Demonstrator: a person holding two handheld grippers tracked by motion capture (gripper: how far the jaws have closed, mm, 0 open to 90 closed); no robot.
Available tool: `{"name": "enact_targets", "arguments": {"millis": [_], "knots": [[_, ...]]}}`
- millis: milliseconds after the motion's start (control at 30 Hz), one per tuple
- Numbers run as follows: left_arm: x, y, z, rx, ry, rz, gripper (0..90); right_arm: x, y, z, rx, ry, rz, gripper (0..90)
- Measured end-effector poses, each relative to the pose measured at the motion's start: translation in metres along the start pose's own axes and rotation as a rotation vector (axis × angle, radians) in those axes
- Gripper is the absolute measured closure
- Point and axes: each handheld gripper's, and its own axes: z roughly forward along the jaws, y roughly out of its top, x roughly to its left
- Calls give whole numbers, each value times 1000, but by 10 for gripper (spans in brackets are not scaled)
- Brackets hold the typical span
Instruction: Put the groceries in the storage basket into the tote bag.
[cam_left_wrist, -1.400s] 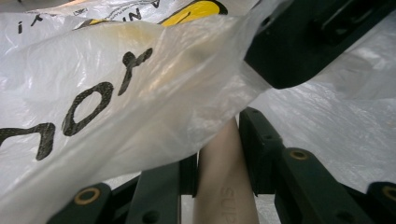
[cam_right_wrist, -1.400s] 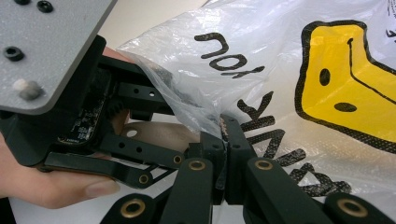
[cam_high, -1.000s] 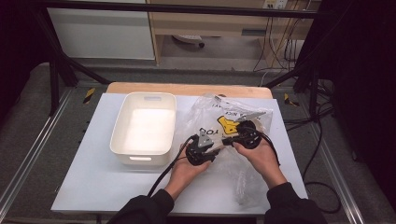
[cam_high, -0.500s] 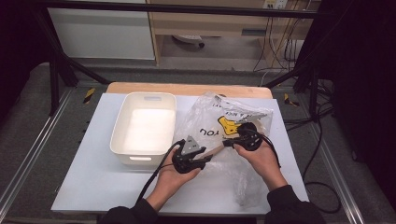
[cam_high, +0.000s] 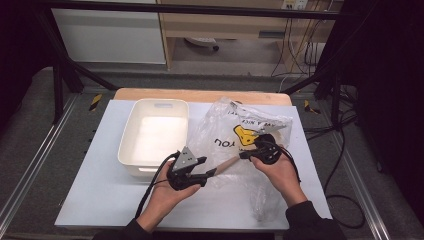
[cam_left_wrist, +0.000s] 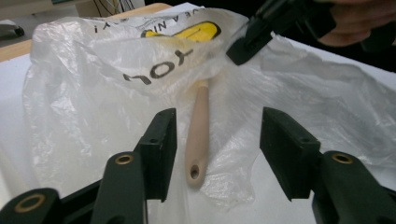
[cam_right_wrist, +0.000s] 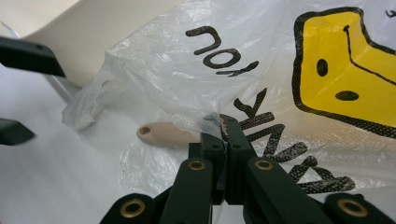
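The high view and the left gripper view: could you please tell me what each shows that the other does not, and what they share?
High view alone: the white tub, the table, both forearms, and the left gripper from outside.

Left gripper view alone: the hole in the wooden handle end, and the gap beside each open jaw, neither touching it.

Both: the plastic bag with its yellow print, the handle poking out, and the right gripper pinching the bag.

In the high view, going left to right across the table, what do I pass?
White tub → left tool → wooden handle poking out of the bag → right tool, shut on the plastic bag.
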Motion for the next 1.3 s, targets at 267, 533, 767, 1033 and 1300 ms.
{"name": "enact_targets", "arguments": {"millis": [267,533,767,1033,1300], "knots": [[5,5,-13,-45,21,-21,339,0,-7,3,7,-8,0,900],[6,9,-20,-38,42,-22,174,0,-13,8,14,-17,-4,897],[16,12,-32,-60,78,-51,106,3,-17,11,12,-33,-11,816],[30,15,-47,-80,134,-70,89,6,-17,9,-16,-37,-24,668],[42,14,-58,-88,172,-79,78,9,-20,3,-66,-100,-63,428]]}}
